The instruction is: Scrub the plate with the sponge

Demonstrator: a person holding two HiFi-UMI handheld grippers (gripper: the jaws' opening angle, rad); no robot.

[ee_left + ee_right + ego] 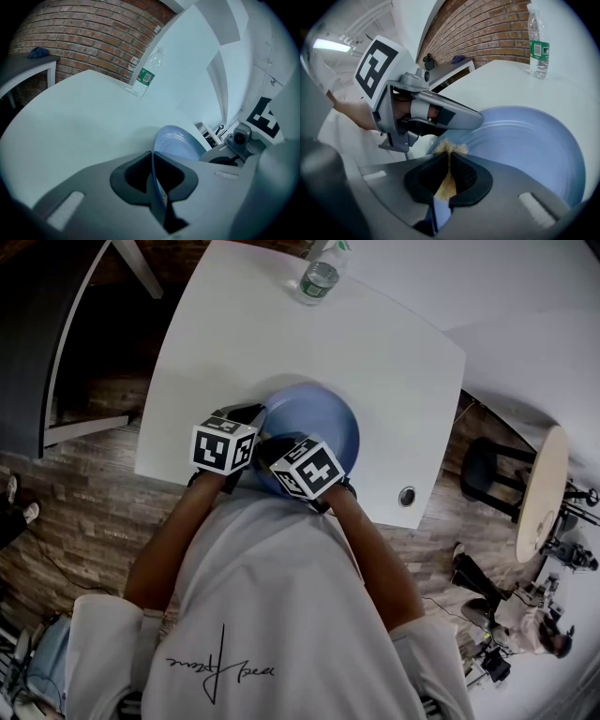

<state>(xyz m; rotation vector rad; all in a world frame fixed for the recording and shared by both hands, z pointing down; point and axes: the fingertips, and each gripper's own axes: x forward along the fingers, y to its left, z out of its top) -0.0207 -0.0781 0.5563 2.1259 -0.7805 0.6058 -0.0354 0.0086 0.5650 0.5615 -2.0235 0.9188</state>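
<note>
A white tabletop (281, 343) stands on a wood-plank floor (84, 493), seen from the head view, with a clear water bottle (322, 277) upright near its far edge and a black stool (487, 470) and a small round table (542, 488) off to the right. A blue plate (328, 418) sits near the tabletop's front edge, just ahead of the person. The left gripper (248, 416) reaches the plate's left rim, and the right gripper (274, 444) hangs over its near part, the two marker cubes close together.

In the left gripper view, a brick wall (89, 33) backs the tabletop and the bottle (146, 75). The thin rim of the plate (176, 143) runs straight in between the dark fingers (133, 176), which are clenched on it.

In the right gripper view, the fingers (471, 178) grasp a yellowish sponge (449, 149), whose frayed top sticks out beyond them and meets the inside of the plate (525, 145) near its rim. The left gripper lies across the plate's edge just beyond the sponge. The bottle (538, 42) stands well apart, at the far side of the tabletop.
</note>
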